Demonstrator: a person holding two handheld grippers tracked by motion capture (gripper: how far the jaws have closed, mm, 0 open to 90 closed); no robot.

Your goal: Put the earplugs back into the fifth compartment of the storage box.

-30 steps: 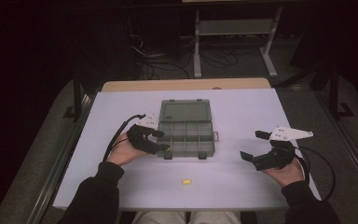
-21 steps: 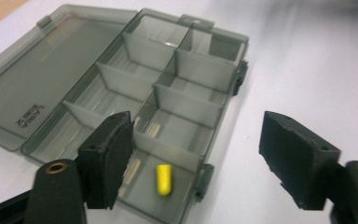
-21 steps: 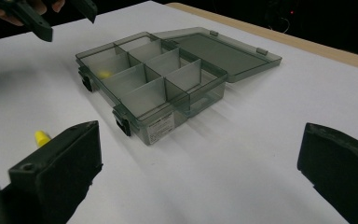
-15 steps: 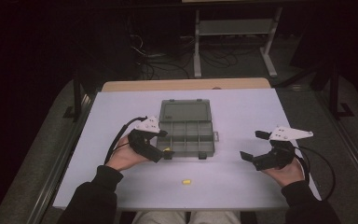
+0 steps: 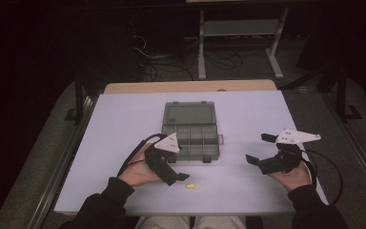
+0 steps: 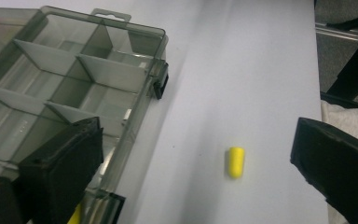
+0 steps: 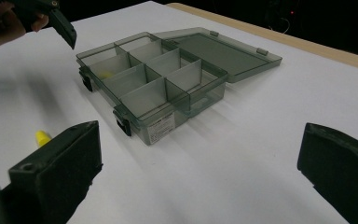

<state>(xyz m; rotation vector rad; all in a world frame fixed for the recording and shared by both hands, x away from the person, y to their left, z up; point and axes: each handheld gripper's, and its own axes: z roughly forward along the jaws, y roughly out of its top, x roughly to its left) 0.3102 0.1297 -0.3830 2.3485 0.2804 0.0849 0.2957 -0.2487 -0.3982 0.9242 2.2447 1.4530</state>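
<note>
Looks like a lab or test workspace, dimly lit. White-topped table (image 5: pixel 124 119) with a bare wood edge (image 5: pixel 190 86) at the far side, set on a grey floor (image 5: pixel 43 143). Behind it, loose cables (image 5: pixel 159 62) on the ground and a metal frame stand (image 5: pixel 238 33) (legs and a low shelf), all in dark surroundings.

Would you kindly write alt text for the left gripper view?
A small yellow capsule lies on the white table between the left gripper's open black jaws. An open, smoky-clear compartment box sits to the left, beside the capsule.
</note>
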